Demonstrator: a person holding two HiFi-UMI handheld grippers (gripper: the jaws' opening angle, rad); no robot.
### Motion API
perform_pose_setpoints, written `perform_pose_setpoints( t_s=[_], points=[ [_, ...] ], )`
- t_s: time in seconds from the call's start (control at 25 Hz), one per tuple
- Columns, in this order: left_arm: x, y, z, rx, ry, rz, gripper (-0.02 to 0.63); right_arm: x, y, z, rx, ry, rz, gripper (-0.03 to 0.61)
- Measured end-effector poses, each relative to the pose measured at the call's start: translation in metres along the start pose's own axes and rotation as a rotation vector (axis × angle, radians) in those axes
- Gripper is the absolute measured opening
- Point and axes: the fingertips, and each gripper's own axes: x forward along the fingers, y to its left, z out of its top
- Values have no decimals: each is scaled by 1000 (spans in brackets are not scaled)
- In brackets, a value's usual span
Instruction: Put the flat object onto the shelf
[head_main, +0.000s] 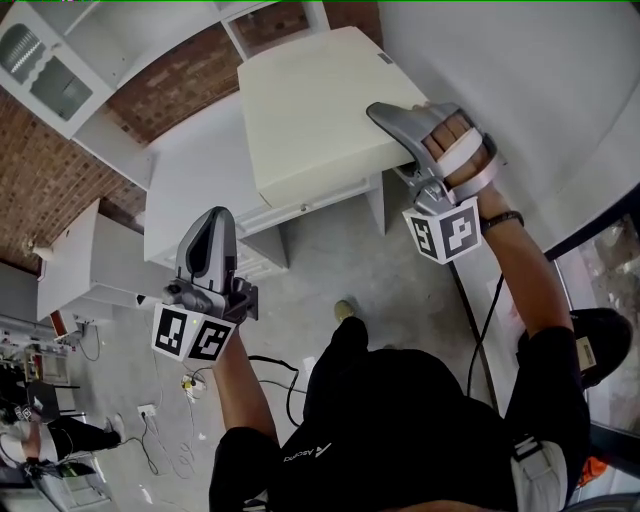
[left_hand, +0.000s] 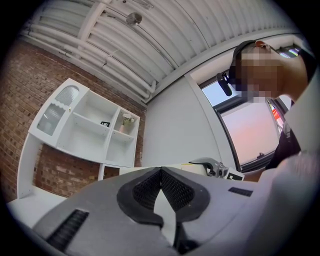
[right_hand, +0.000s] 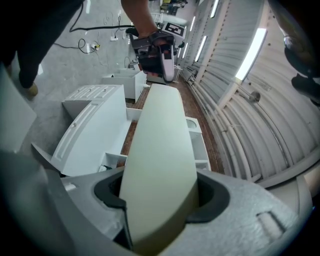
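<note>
The flat object is a cream board (head_main: 310, 110), held out over a white desk (head_main: 195, 180). My right gripper (head_main: 388, 118) is shut on its right edge. In the right gripper view the board (right_hand: 162, 135) fills the space between the jaws and runs away from the camera. My left gripper (head_main: 215, 228) hangs lower left of the board, apart from it, with nothing held; in its own view the left gripper (left_hand: 161, 172) has its pads meeting at the tips. The white shelf unit (left_hand: 90, 125) hangs on the brick wall, also seen in the head view as the shelf unit (head_main: 60, 70).
A brick wall (head_main: 190, 85) stands behind the desk. A low white cabinet (head_main: 85, 260) sits to the left. Cables (head_main: 275, 365) and a socket lie on the grey floor. A white wall (head_main: 530, 90) rises close at the right. A small plant (left_hand: 127, 120) stands on one shelf.
</note>
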Motion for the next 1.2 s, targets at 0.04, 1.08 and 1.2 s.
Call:
perform_pose_setpoints(
  t_s=[0.04, 1.08, 1.2],
  points=[
    [3, 8, -1, -1, -5, 3, -2, 7, 2, -1, -2, 1, 1, 295],
    [153, 267, -61, 0, -9, -76, -2, 271, 103, -66, -53, 100, 13, 295],
    [163, 281, -67, -4, 7, -75, -2, 287, 111, -73, -50, 104, 22, 295]
  ],
)
